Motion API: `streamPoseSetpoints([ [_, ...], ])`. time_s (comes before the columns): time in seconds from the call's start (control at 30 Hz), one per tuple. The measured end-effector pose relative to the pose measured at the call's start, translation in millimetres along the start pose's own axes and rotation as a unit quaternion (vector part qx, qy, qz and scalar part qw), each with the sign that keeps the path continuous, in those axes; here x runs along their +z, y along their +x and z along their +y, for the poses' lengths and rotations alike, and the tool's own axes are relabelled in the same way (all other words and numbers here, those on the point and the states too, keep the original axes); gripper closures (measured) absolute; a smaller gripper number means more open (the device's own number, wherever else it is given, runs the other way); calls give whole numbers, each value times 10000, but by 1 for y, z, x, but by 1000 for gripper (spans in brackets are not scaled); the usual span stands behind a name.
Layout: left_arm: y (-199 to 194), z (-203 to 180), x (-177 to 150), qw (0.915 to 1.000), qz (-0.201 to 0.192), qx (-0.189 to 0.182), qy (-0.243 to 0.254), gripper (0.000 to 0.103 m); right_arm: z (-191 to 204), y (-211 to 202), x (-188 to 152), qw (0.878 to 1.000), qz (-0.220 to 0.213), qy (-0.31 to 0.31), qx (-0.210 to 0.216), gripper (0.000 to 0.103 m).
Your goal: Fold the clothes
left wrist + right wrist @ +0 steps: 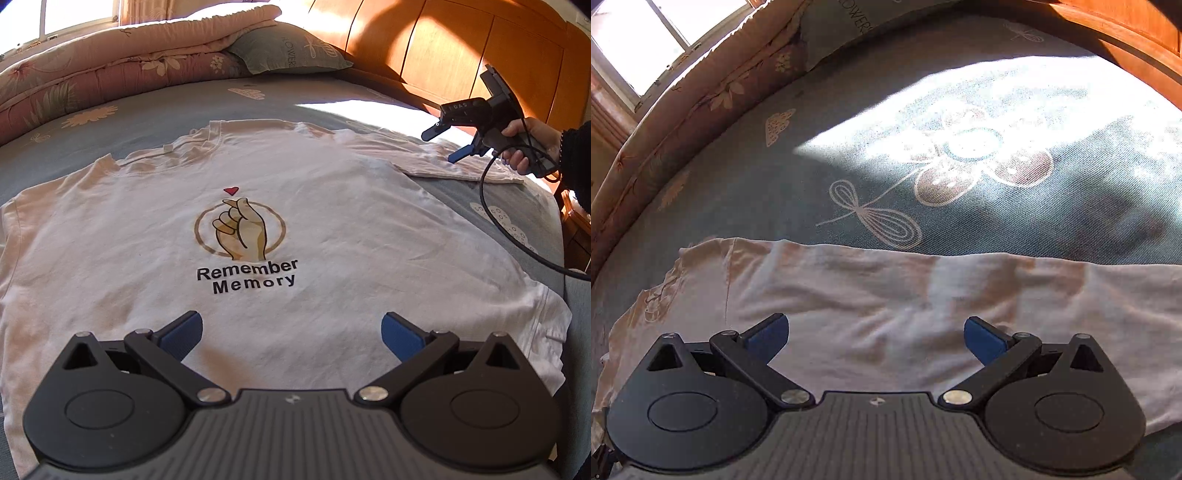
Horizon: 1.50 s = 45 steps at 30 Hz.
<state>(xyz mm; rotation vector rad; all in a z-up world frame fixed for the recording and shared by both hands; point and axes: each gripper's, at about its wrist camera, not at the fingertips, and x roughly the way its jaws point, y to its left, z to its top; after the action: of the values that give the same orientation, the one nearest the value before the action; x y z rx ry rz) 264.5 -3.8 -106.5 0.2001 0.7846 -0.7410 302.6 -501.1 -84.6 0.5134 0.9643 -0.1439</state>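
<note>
The white cotton T-shirt with the finger-heart print and "Remember Memory" lettering (pixel 258 206) lies face up and spread flat on my blue-grey flower-patterned bedsheet (pixel 155 107), one short sleeve (pixel 886 295) stretched out sideways. My left gripper (pixel 291 332) hovers over the lower front of the shirt, its blue-padded jaws wide apart and holding nothing. My right gripper (pixel 448 142) hangs just above that sleeve, equally wide open and empty — my hand (pixel 524 147) wraps its handle, a black cable (pixel 491 221) trailing down. I judge folding has not begun; the first fold is in hand. Next I need to pinch the sleeve edge and the hem on one side — then carry both inward together
</note>
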Motion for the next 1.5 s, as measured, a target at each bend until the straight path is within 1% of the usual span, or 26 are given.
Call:
streamPoseSetpoints([
  [0.07,4,-1,-1,10000,39,-8,10,1,-11,0,-2,9996,-245,-110,1,0],
  [0.2,6,-2,-2,10000,58,-12,26,1,-37,-11,9,9955,-665,348,-574,0],
  [0.23,5,-1,-2,10000,53,-17,25,1,-42,-16,10,9947,-690,465,-605,0],
  [0.3,5,-1,-2,10000,43,-34,-3,1,-49,-28,6,9958,-671,526,-334,0],
  [0.33,5,0,-3,10000,39,-40,-13,1,-53,-33,2,9968,-608,508,-136,0],
  [0.37,5,0,-3,10000,37,-41,-18,1,-56,-36,-2,9977,-520,441,-32,0],
  [0.4,6,0,-3,10000,36,-39,-17,1,-59,-36,-6,9983,-450,344,-119,0],
  [0.47,6,0,-3,10000,35,-34,-17,1,-68,-33,-11,9980,-392,196,-458,0],
  [0.5,6,-1,-3,10000,34,-32,-16,1,-76,-34,-12,9974,-536,207,-429,0],
  [0.57,7,-1,-3,10000,33,-27,-15,1,-92,-41,-10,9924,-978,535,-530,0],
  [0.6,7,-1,-3,10000,32,-25,-15,1,-97,-45,-9,9871,-1202,742,-749,0],
  [0.67,7,-1,-3,10000,31,-20,-14,1,-104,-56,-10,9772,-1526,1056,-1035,0],
  [0.7,7,-1,-3,10000,31,-17,-14,1,-107,-61,-11,9762,-1573,1154,-948,0],
  [0.8,7,-1,-3,10000,33,-9,-7,1,-107,-71,-23,9813,-1493,1128,-460,0],
  [0.9,7,-1,-3,10000,30,-6,-15,1,-109,-68,-36,9871,-1249,763,-646,0],
  [0.93,7,-1,-3,10000,29,-7,-25,1,-113,-67,-39,9859,-1218,726,-894,0],
  [0.97,7,-1,-3,10000,27,-6,-31,1,-119,-70,-41,9829,-1330,874,-929,2],
  [1.0,6,-1,-3,10000,25,-4,-33,1,-125,-75,-43,9792,-1493,1083,-846,2],
  [1.03,6,-1,-2,10000,20,-3,-33,1,-124,-79,-44,9745,-1625,1212,-964,0],
  [1.07,5,-1,-2,10000,14,-7,-35,1,-119,-83,-45,9690,-1744,1307,-1166,0],
  [1.1,5,-1,-3,10000,9,-11,-39,1,-113,-85,-44,9687,-1762,1226,-1246,0],
  [1.17,4,-1,-3,10000,5,-14,-45,1,-91,-83,-40,9779,-1486,854,-1195,0],
  [1.27,4,-1,-2,10000,14,-3,-42,1,-46,-74,-40,9842,-1253,215,-1233,0],
  [1.33,3,-1,-2,10000,16,5,-27,1,-6,-60,-42,9900,-1014,-261,-950,0],
  [1.4,2,-1,-2,10000,10,13,-32,1,36,-43,-44,9924,-756,-716,-649,0],
  [1.5,3,-2,-3,10000,16,66,3,1,104,-14,-50,9852,-545,-1564,-444,0],
])
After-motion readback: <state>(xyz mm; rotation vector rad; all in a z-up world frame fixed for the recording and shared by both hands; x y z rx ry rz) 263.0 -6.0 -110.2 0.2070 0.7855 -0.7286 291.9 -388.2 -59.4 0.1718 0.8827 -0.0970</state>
